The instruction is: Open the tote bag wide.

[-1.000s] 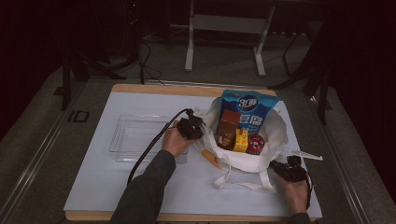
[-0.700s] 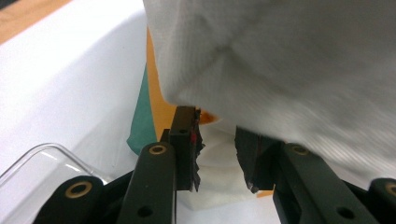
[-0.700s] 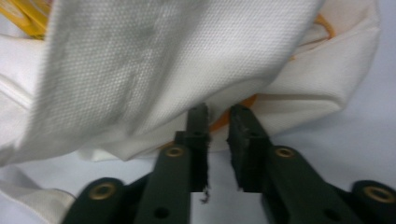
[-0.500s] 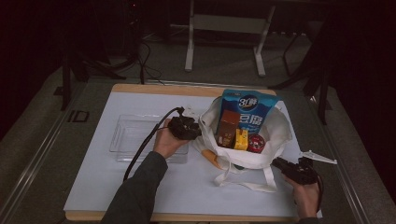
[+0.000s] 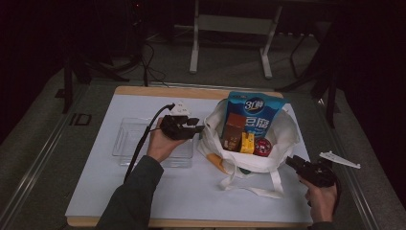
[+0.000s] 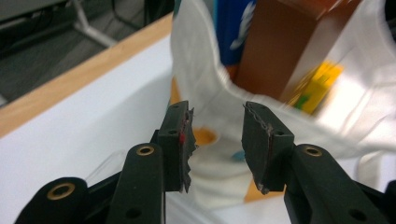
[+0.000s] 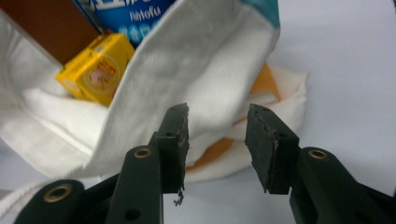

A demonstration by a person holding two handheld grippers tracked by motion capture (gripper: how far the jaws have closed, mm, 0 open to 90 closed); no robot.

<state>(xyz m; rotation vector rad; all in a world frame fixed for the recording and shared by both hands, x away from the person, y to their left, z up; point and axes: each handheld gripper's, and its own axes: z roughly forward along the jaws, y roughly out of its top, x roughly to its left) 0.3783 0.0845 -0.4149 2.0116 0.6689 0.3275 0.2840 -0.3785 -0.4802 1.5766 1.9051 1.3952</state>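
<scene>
A white tote bag (image 5: 282,139) stands open on the white mat, holding a blue tofu pouch (image 5: 253,112), a brown box (image 5: 233,129), a yellow box (image 5: 247,143) and a small red round item (image 5: 262,147). My left gripper (image 5: 197,126) hovers just left of the bag's rim; its jaws have just been opening and stand open (image 6: 216,109), with the bag's cloth (image 6: 205,93) behind them and nothing held. My right gripper (image 5: 291,162) sits by the bag's front right corner. Its jaws have also just been opening and are open (image 7: 217,112), empty, facing the bag's side (image 7: 196,60).
A clear plastic tray (image 5: 125,140) lies on the mat left of the left hand. The bag's straps (image 5: 274,184) trail toward the front edge. The wooden table edge (image 5: 163,90) runs along the back, with metal stand legs (image 5: 194,52) on the floor beyond.
Both hands have drawn back from the bag: the left one up and to the left off the rim, the right one to the right. The bag stays standing open.
</scene>
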